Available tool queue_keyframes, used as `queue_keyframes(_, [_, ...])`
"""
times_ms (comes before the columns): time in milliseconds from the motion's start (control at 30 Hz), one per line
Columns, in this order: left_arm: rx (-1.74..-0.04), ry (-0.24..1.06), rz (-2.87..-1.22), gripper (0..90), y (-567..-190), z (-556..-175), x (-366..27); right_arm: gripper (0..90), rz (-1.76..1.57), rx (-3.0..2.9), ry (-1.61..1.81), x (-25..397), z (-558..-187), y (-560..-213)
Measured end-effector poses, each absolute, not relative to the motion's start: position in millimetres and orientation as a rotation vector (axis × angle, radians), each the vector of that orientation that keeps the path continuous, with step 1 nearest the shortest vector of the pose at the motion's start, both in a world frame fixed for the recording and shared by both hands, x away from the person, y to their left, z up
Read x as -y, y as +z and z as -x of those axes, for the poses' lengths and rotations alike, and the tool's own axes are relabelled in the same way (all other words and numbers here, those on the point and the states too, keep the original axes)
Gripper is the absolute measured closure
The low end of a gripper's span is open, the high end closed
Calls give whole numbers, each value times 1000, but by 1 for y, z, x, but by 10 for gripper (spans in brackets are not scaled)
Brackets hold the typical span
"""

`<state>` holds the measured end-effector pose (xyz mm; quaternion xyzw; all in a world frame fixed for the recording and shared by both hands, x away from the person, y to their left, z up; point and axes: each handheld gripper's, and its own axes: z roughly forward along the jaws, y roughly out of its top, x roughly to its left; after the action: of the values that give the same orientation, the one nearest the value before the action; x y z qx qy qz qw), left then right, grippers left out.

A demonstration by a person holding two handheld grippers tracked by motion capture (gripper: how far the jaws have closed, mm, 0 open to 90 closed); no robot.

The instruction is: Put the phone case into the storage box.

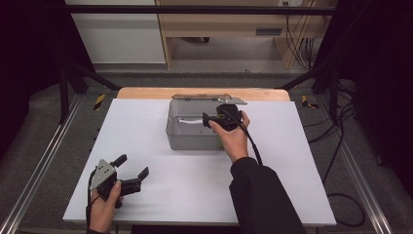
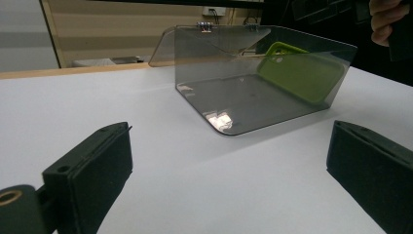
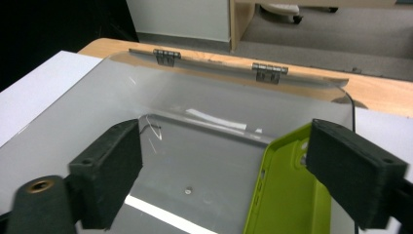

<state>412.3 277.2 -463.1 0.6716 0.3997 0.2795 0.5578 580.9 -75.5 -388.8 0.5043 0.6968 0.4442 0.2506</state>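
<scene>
Right gripper (image 1: 210, 120) over clear box (image 1: 187, 139), centre frame
Jaws spread above green phone case (image 3: 292, 195); left gripper (image 1: 132, 168), lower left, spread wide

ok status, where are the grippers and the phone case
Right gripper open over the clear box, holding nothing. Left gripper open, resting on the white table. Green phone case leaning inside the box, lid open. Nothing in the way.
</scene>
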Motion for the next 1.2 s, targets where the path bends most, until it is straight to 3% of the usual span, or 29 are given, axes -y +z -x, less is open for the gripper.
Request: queue_keyframes(1200, [-937, 675, -1572, 25, -462, -411, -279, 47, -1092, -1723, 1274, 76, -572, -377])
